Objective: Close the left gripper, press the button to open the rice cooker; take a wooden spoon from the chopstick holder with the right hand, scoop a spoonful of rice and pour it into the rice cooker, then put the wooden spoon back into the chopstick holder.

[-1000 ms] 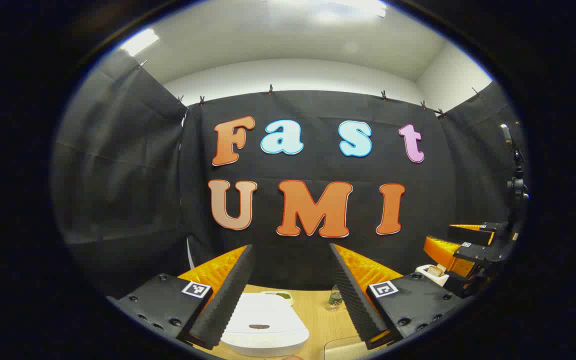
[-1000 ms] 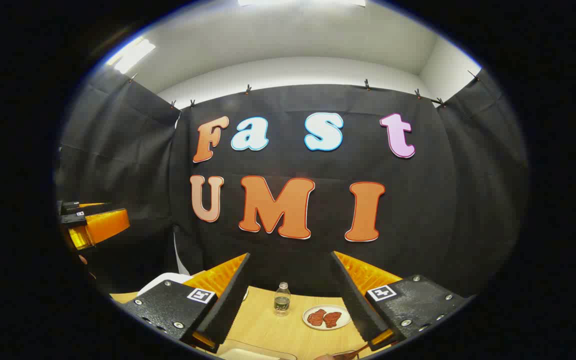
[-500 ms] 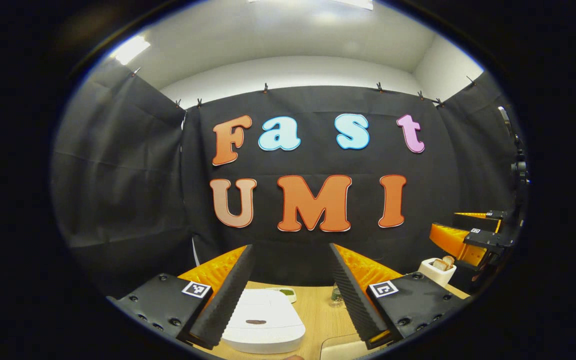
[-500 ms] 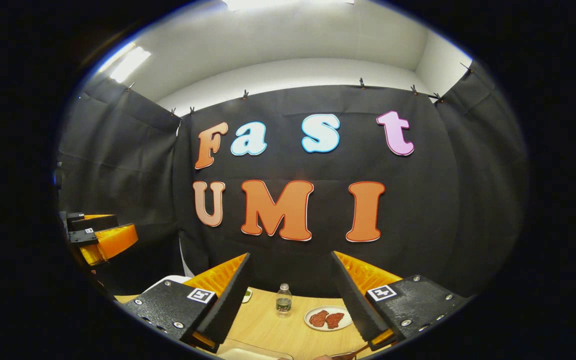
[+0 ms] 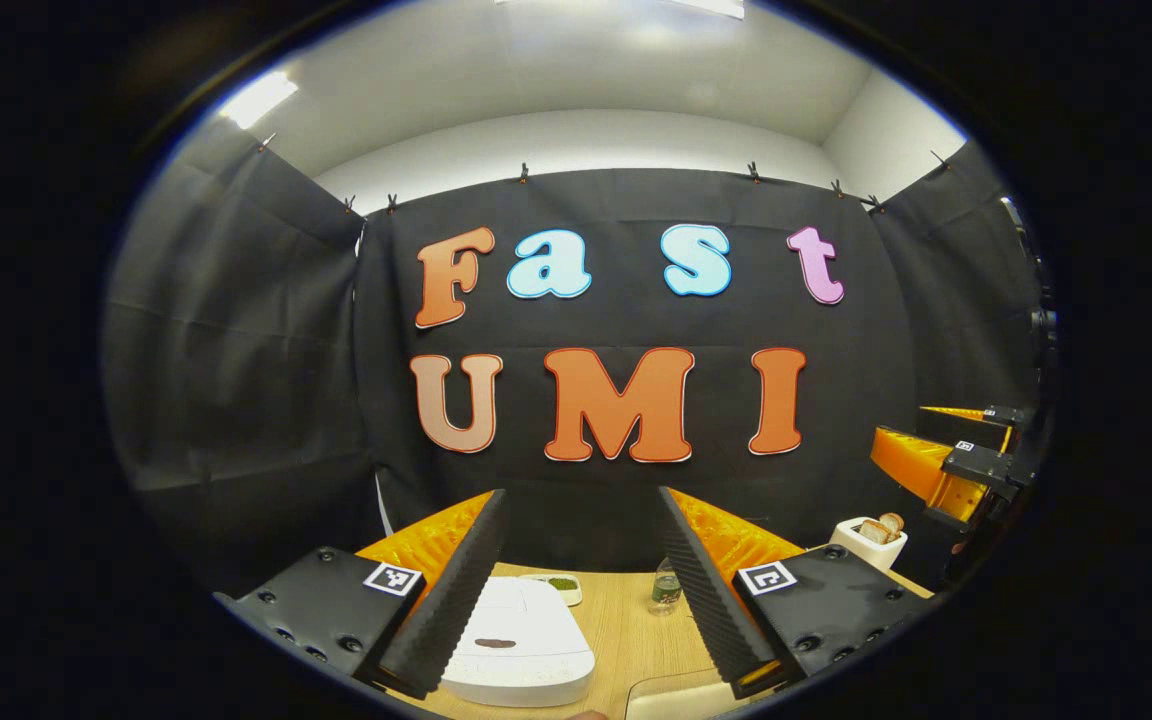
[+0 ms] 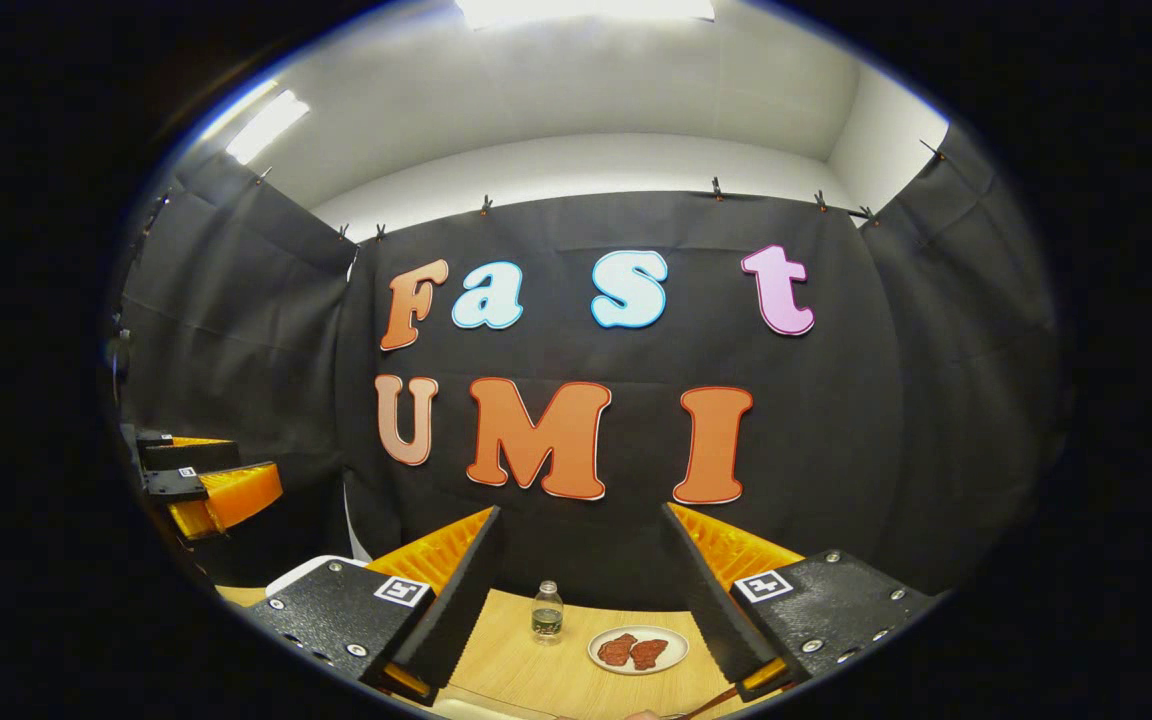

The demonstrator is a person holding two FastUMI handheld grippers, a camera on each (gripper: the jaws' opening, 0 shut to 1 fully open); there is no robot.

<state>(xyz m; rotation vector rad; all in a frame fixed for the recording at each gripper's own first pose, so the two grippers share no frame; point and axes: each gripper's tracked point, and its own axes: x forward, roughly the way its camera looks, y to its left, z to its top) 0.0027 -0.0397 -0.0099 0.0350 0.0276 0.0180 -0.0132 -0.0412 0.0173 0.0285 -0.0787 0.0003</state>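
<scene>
Both hand-held grippers are released from where I sit. On the left hand-held gripper (image 5: 581,590) I see the two fingers spread wide with nothing between them, held above the desk (image 5: 626,625). Below and between those fingers sits the rice cooker (image 5: 521,640), white, lid down, with a small dark mark on top, slightly toward the left finger. Just behind it lies a small dish (image 5: 558,586) with something green in it, and to its right a small bottle (image 5: 666,592) stands upright. At the bottom edge, by the right finger, I can see the corner of a pale tray-like thing (image 5: 671,698); I cannot tell what it is. Farther right stands a white holder (image 5: 868,543) with brownish pieces poking out of its top, which may be the chopstick holder, though it is too small to be sure.

On the right hand-held gripper (image 6: 581,600) the fingers are equally wide apart and grasp nothing. Between them I see the bottle (image 6: 547,612) upright on the desk and, beside it to the right, a white plate (image 6: 637,650) with two reddish pieces on it. A thin wooden stick (image 6: 708,704) shows at the bottom edge near the right finger.
</scene>
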